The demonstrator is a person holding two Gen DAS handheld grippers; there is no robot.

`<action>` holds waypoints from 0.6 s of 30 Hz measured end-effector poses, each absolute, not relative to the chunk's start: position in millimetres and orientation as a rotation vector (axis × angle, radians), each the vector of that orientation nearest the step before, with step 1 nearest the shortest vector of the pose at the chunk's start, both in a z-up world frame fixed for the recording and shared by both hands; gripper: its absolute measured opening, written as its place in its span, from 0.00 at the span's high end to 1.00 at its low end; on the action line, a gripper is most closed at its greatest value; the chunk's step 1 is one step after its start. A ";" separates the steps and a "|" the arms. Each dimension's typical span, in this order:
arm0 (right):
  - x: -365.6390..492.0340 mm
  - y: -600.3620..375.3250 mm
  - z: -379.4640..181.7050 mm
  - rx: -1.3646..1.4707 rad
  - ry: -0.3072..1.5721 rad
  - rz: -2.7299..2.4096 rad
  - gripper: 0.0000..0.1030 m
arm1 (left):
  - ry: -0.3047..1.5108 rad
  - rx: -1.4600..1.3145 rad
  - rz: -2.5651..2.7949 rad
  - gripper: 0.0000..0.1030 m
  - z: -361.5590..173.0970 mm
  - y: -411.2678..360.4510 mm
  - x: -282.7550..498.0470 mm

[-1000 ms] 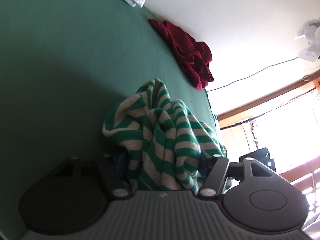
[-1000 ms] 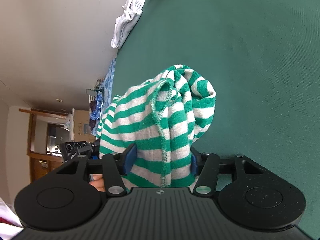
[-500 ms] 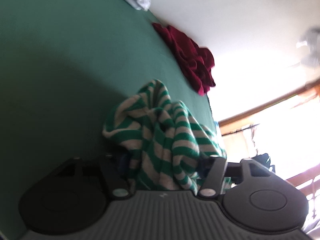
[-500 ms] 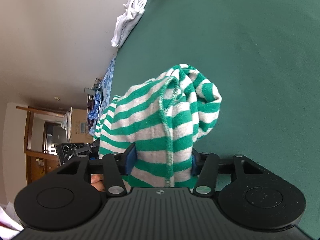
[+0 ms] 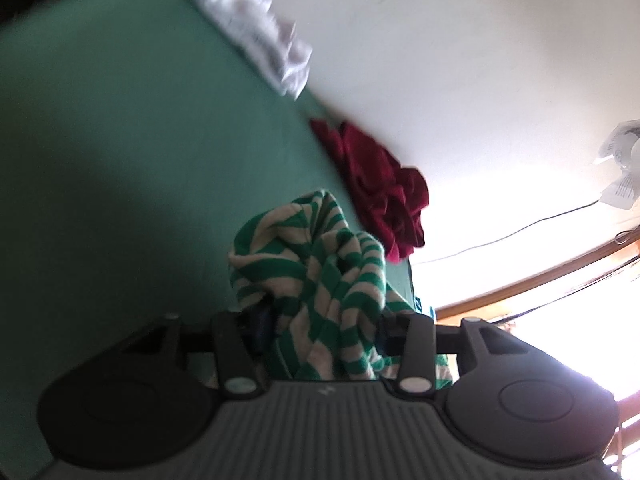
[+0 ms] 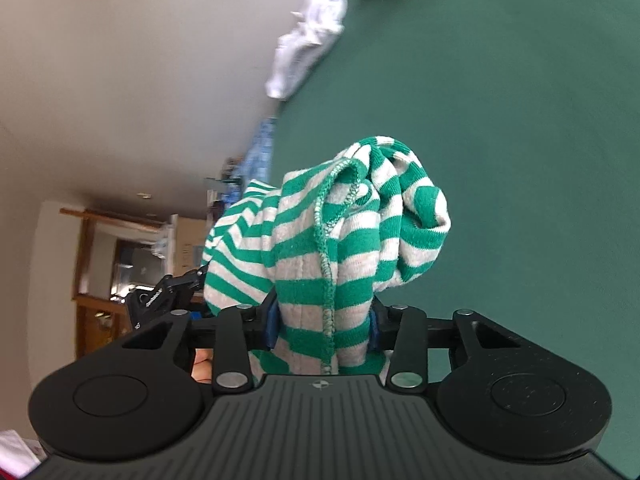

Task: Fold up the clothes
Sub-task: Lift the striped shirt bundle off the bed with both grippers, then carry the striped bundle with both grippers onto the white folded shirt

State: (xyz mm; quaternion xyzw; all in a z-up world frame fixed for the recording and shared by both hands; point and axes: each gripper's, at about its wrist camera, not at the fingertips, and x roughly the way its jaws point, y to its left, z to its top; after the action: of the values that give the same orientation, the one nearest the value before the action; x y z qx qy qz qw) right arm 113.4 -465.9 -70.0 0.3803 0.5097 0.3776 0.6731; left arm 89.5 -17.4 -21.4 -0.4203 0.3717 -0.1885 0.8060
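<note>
Striped garment (image 6: 336, 256), green and pale grey, bunched at the centre of both wrist views, just above the gripper bodies. In the right wrist view a stitched green hem runs down its middle, and a rolled fold bulges toward the right of the frame. My right gripper (image 6: 322, 326) has its jaws pinching this garment: cloth fills the gap between the two blue pads, and more spills below them toward the body. In the left wrist view, which is blurred, the same garment (image 5: 316, 276) rises as a crumpled mound at lower centre. My left gripper (image 5: 320, 330) likewise has its jaws clamped on the fabric, which packs the space between the fingers.

Green surface (image 6: 520, 120) behind the garment, filling the right half of the right wrist view and the left half of the left wrist view (image 5: 120, 120); whether the cloth touches it I cannot tell.

Dark red garment (image 5: 380, 188), crumpled, at centre right of the left wrist view, at the surface's edge near the pale wall; only its corner shows at the top of the right view.

White garment (image 5: 260, 32), heaped, at the upper centre of the left view; also upper centre in the right view (image 6: 308, 40), at the surface's edge.

Left gripper's dark body (image 6: 160, 296), lower left of the right view, beside the cloth.
</note>
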 end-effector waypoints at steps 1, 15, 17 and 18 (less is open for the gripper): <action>121.6 -462.1 -64.1 0.855 1.137 0.866 0.59 | 0.786 -0.882 -0.396 0.58 -11.4 -14.5 94.5; 300.5 -354.4 38.0 0.832 0.826 0.963 0.61 | 0.557 -0.610 -0.351 0.58 128.0 64.2 257.9; 327.4 -335.2 44.5 0.847 0.776 0.943 0.61 | 0.548 -0.589 -0.347 0.58 135.2 79.0 291.2; 340.2 -325.6 46.2 0.854 0.756 0.935 0.61 | 0.547 -0.581 -0.344 0.58 137.0 86.4 308.2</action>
State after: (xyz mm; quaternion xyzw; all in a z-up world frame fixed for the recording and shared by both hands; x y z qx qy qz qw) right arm 340.2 -325.6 46.2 0.3891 0.3448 0.4261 0.7404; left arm 308.2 86.4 137.0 -0.2816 0.2651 -0.1667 0.9070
